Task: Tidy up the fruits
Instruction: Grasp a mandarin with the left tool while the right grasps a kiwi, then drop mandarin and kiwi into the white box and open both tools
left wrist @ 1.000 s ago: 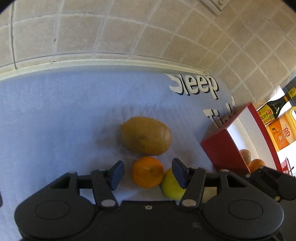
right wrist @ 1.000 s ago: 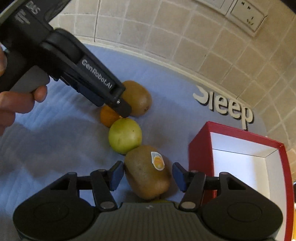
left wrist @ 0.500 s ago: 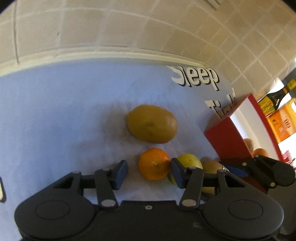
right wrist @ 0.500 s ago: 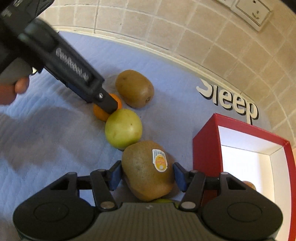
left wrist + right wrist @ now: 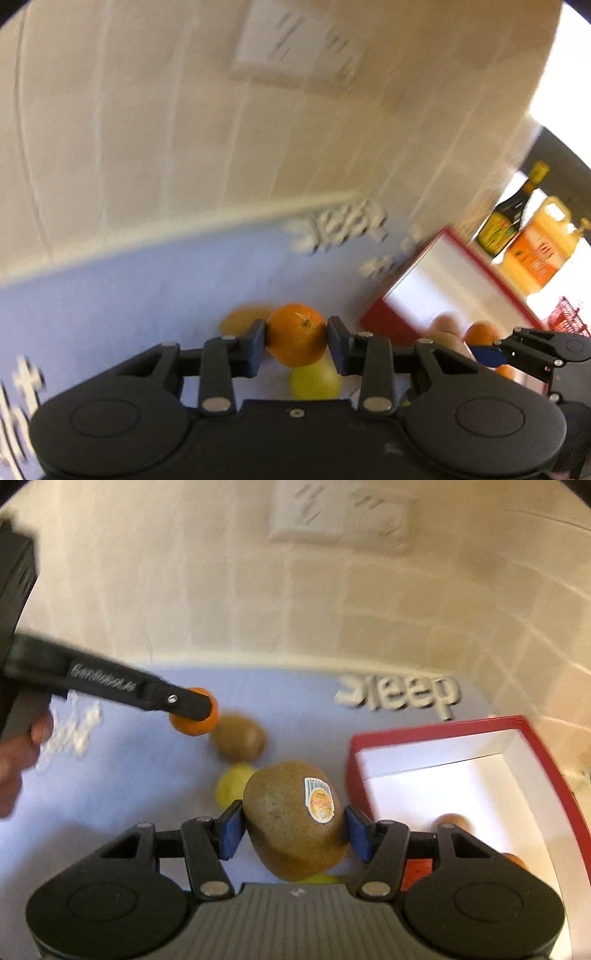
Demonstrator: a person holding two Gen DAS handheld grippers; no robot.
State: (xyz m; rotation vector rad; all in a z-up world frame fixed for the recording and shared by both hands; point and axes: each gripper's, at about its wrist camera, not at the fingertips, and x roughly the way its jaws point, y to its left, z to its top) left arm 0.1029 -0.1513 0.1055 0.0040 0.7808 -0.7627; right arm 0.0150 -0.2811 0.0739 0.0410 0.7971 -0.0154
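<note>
My left gripper (image 5: 296, 345) is shut on a small orange (image 5: 297, 334) and holds it above the blue mat; it also shows in the right wrist view (image 5: 195, 720). My right gripper (image 5: 293, 830) is shut on a brown kiwi with a sticker (image 5: 295, 819), lifted off the mat. A second kiwi (image 5: 239, 737) and a yellow-green fruit (image 5: 232, 784) lie on the mat below. The red box with a white inside (image 5: 436, 731) stands to the right and holds an orange and a brown fruit (image 5: 480, 332).
A tiled wall with a socket plate (image 5: 340, 517) rises behind the blue mat (image 5: 110, 782). Bottles (image 5: 532, 243) stand past the box on the right. The other gripper's body (image 5: 99, 683) crosses the left of the right wrist view.
Both grippers have closed on their fruit and lifted: the left took the orange, the right took the stickered kiwi. Both views are tilted up and blurred by motion.
</note>
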